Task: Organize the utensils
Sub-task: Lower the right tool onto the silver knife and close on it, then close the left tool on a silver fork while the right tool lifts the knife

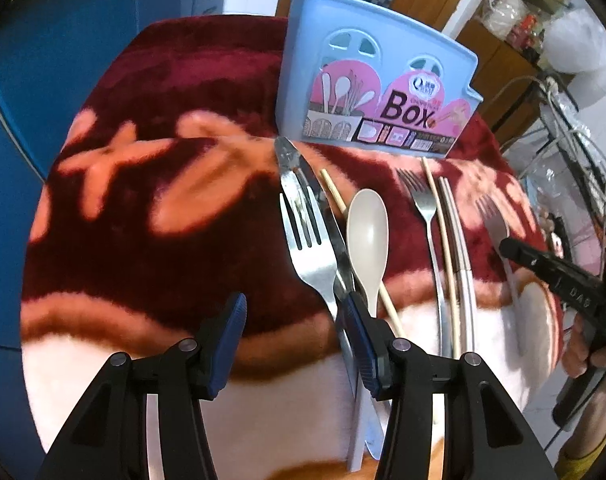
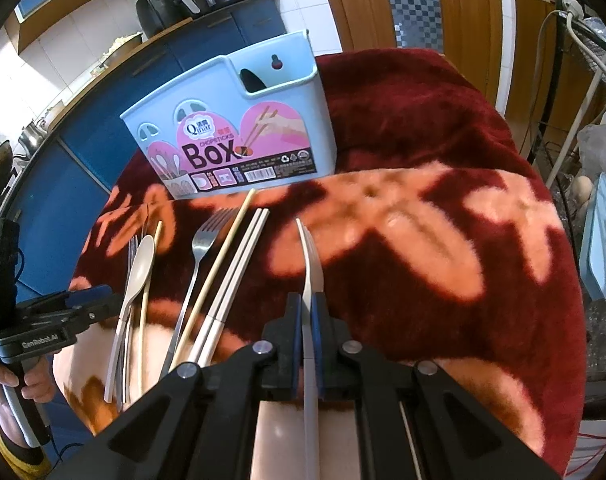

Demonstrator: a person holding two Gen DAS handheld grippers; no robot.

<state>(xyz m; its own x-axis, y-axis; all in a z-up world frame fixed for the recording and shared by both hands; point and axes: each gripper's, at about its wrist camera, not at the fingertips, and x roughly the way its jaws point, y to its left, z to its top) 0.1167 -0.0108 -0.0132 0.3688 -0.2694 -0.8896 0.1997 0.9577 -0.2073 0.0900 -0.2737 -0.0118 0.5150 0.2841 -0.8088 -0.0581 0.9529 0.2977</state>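
A light blue utensil box (image 1: 377, 84) (image 2: 239, 128) stands at the back of a red floral blanket (image 1: 143, 200). In front of it lie a steel fork (image 1: 307, 244) over a knife (image 1: 291, 156), a beige spoon (image 1: 368, 236), a second steel fork (image 1: 423, 204), a bamboo chopstick (image 1: 437, 204) and a white chopstick pair (image 1: 457, 240). My left gripper (image 1: 293, 312) is open just above the fork-and-knife handles. My right gripper (image 2: 307, 308) is shut on a white fork (image 2: 311, 256), held on edge, tines forward. The right gripper also shows in the left wrist view (image 1: 559, 276).
A blue cabinet (image 2: 103, 120) with an air fryer (image 2: 163, 8) and a pot stands behind the table. A wire rack with eggs (image 2: 583, 192) and cables is at the right. The left gripper (image 2: 75, 308) shows at the right wrist view's left edge.
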